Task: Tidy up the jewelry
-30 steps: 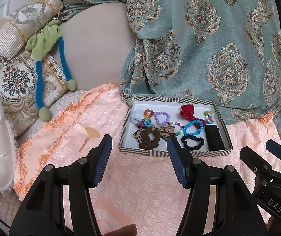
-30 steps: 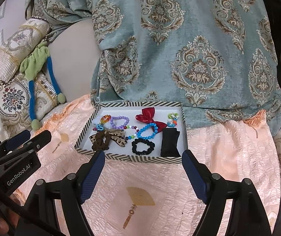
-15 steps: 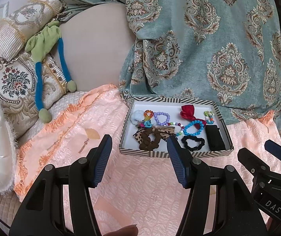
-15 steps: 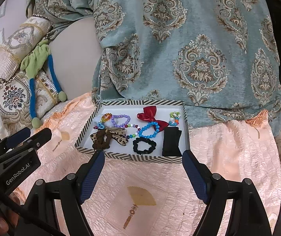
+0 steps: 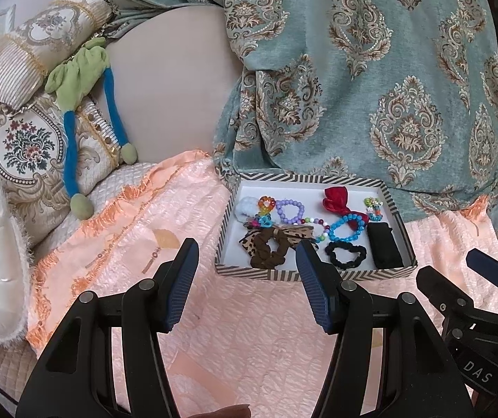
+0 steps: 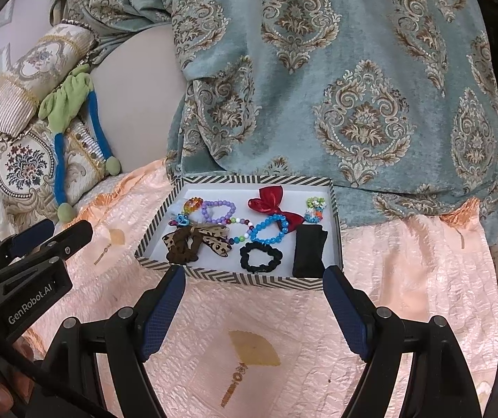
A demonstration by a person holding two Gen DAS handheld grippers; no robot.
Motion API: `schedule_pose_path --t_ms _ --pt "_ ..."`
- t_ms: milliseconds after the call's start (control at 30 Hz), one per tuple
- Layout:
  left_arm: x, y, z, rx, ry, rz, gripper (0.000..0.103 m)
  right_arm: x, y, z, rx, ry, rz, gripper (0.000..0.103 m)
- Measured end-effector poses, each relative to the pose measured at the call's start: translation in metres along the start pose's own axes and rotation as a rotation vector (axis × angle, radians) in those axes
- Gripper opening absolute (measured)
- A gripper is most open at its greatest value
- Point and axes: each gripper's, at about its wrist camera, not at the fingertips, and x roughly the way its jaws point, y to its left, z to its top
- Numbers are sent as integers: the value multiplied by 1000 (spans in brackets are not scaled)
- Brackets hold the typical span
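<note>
Right now every piece of jewelry sits inside the striped box (image 6: 238, 277), and none lies on the pink blanket (image 6: 405, 278) around it. That fits a job already finished, or pieces waiting to come out and be sorted. In the box, going left to right, are the leopard scrunchie (image 6: 183, 244), the purple bead bracelet (image 6: 218, 209), the blue bead bracelet (image 6: 270, 231), the black scrunchie (image 6: 260, 257) and the black pouch (image 6: 309, 252). The left gripper (image 5: 247, 285) is spread wide and holds nothing. The right gripper (image 6: 254, 308) is spread wide too, also holding nothing. Both hang just in front of the box. The box walls are low. There is lots of bare blanket in front of the box and to its left, but behind the box the teal curtain (image 6: 336, 87) hangs close.
</note>
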Motion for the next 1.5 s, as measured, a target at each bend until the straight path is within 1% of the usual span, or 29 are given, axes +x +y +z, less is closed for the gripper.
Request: schedule_pose_path --t_ms 1500 --pt "17 0 -8 7 24 1 58 15 1 -5 14 24 11 79"
